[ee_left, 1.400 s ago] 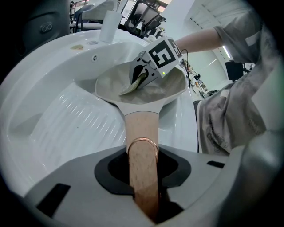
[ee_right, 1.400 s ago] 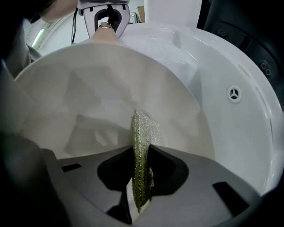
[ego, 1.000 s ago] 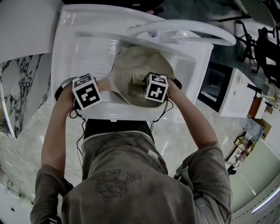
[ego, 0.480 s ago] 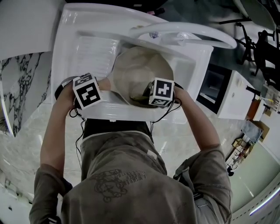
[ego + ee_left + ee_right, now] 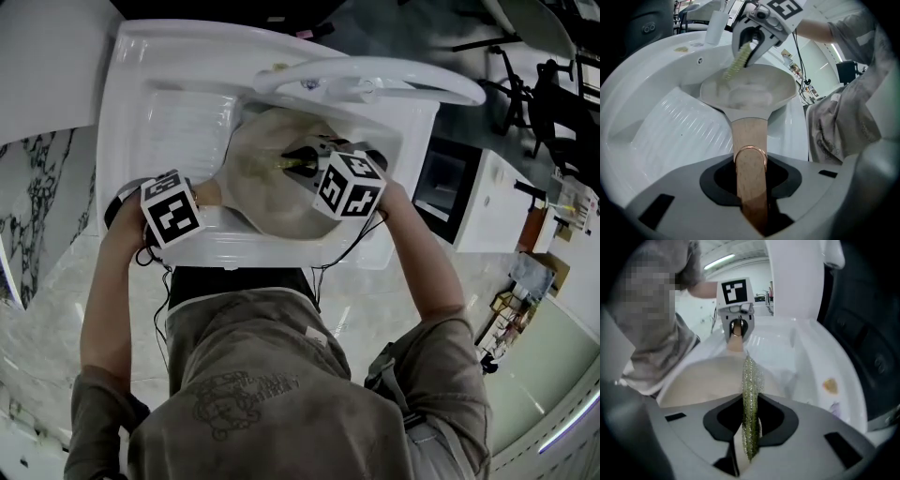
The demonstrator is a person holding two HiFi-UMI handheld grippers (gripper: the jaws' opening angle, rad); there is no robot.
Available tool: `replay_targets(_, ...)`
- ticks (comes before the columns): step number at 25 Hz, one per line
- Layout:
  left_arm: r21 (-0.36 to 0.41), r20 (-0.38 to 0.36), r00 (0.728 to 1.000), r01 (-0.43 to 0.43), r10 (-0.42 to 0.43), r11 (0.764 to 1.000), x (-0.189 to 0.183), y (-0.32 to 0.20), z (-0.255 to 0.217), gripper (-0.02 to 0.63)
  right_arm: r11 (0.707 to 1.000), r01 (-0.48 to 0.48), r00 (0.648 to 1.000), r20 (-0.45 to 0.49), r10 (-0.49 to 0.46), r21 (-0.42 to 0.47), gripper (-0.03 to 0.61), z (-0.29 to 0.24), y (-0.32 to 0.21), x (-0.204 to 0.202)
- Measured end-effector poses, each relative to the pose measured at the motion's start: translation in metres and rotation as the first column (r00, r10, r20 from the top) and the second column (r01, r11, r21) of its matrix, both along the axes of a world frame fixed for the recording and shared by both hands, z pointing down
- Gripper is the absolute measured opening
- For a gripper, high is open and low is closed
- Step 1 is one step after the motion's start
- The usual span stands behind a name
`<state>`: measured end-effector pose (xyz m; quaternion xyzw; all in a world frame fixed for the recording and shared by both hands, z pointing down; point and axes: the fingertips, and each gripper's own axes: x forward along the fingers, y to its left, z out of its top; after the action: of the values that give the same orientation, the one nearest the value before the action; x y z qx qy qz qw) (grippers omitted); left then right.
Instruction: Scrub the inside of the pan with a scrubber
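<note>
Right tool nose-down over pan

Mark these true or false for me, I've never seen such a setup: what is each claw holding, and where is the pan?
1. The left gripper is clamped on the handle of the pan. True.
2. The right gripper is empty. False: it is shut on a glittery green scrubber.
3. The pan is inside a white sink. True.
4. The pan's handle is black plastic. False: it is pale wood with a copper-coloured ring.
</note>
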<state>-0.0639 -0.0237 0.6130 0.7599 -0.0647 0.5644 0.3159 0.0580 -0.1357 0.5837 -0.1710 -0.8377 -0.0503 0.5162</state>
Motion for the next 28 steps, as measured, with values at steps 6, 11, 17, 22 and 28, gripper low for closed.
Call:
replay_targets(6, 0.001, -0.006, 1.000, 0.000, 0.000, 1.000, 0.002, -0.002, -0.001, 0.121, 0.848, 0.276, 0.953, -0.013, -0.304, 0.453, 0.075, 0.043, -0.037, -0.015)
replay_targets(11, -0.001, -0.005, 1.000, 0.000, 0.000, 1.000, 0.002, -0.001, 0.000, 0.120, 0.714, 0.428, 0.883, -0.089, -0.461, 0.553, 0.075, 0.080, -0.030, -0.010)
replay_targets(17, -0.005, -0.005, 1.000, 0.001, -0.001, 1.000, 0.001, -0.002, -0.001, 0.121, 0.680, 0.507, 0.846, -0.155, -0.510, 0.529, 0.075, 0.104, -0.027, 0.008)
replay_targets(22, -0.010, -0.005, 1.000, 0.002, -0.002, 1.000, 0.001, -0.002, -0.001, 0.121, 0.757, 0.533, 0.846, -0.233, -0.479, 0.379, 0.075, 0.118, -0.023, 0.045)
replay_targets(28, -0.009, 0.000, 1.000, 0.003, -0.003, 1.000, 0.001, -0.002, 0.001, 0.121, 0.861, 0.454, 0.859, -0.366, -0.357, 0.227, 0.078, 0.120, -0.023, 0.093)
